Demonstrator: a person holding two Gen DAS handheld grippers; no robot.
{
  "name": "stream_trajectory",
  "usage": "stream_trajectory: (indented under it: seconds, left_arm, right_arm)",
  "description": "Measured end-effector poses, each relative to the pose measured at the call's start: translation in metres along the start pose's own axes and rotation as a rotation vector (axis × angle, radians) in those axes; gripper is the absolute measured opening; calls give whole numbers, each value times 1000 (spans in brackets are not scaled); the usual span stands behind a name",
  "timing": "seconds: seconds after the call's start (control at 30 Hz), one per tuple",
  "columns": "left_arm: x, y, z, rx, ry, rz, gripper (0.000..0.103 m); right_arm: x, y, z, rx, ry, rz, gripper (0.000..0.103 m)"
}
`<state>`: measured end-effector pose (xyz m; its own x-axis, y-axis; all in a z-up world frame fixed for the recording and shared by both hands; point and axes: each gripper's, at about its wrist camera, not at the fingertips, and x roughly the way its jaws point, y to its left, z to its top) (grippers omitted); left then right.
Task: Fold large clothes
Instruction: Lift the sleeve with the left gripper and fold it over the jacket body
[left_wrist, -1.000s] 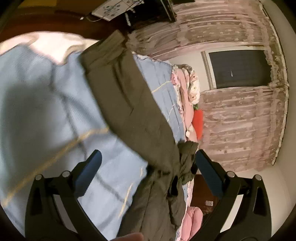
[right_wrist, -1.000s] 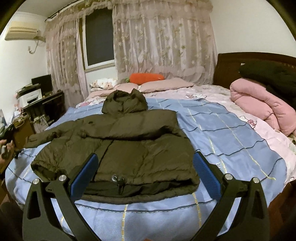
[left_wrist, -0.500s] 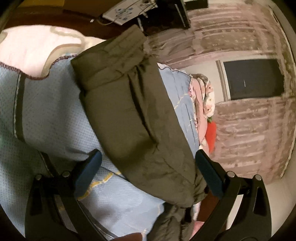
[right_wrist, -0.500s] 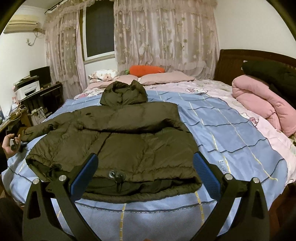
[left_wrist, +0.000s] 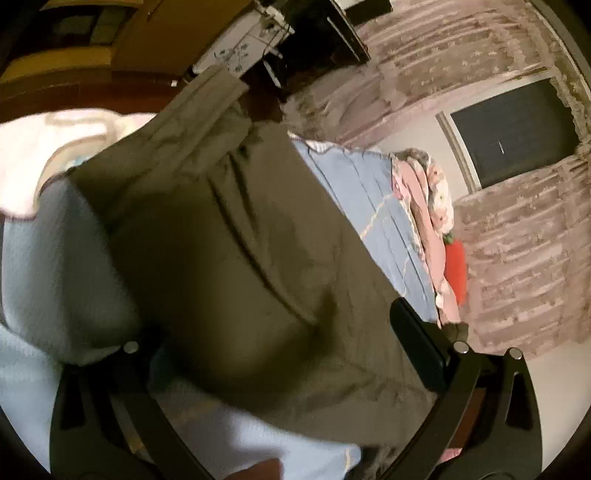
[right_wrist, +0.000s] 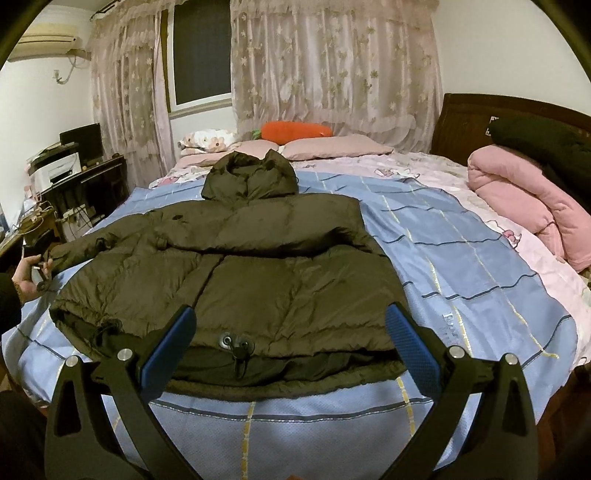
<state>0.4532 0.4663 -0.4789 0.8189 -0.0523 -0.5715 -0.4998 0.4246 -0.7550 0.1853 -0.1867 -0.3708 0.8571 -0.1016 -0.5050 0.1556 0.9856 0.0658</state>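
Faint pale lettering is seen woven into the blue bedspread (right_wrist: 451, 318) near its right edge; it cannot be read.

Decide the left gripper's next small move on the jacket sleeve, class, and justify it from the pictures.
Probably shut the left gripper on the sleeve: its jaws stand open around the cloth, and the sleeve still lies stretched out sideways from the jacket, unfolded, on the bed.
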Motion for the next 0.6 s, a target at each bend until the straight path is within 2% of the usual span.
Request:
stream_trajectory:
  seconds: [0.1, 0.2, 0.27, 0.3, 0.33, 0.37, 0.4, 0.43, 0.47, 0.53, 0.6]
  left_arm:
    - [4, -2, 6, -14, -42, -4, 101]
    - [13, -7, 11, -12, -25, 29, 101]
    - [13, -7, 12, -14, -26, 23, 99]
    - [14, -6, 13, -15, -30, 22, 85]
    - [15, -5, 14, -13, -29, 33, 51]
    - [17, -1, 15, -26, -24, 74, 33]
    - [18, 5, 16, -54, -21, 97, 28]
    - [18, 10, 16, -76, -22, 77, 26]
    - [16, 10, 16, -64, -27, 65, 18]
    - [14, -2, 15, 33, -44, 70, 7]
    - [9, -16, 14, 116, -58, 71, 5]
  right_arm:
    - [3, 0, -1, 0, 8, -1, 102]
    - [5, 1, 0, -6, 16, -3, 102]
    - [7, 2, 0, -7, 17, -3, 102]
    - [7, 2, 0, -6, 18, -3, 102]
    - [7, 2, 0, -6, 19, -2, 102]
    - [8, 2, 0, -6, 21, 0, 102]
    - [9, 3, 0, -7, 23, 0, 102]
    - [9, 3, 0, -9, 24, 1, 102]
    - [9, 4, 0, -11, 26, 3, 102]
    - [9, 4, 0, -16, 27, 3, 102]
    - [9, 4, -1, -14, 28, 4, 102]
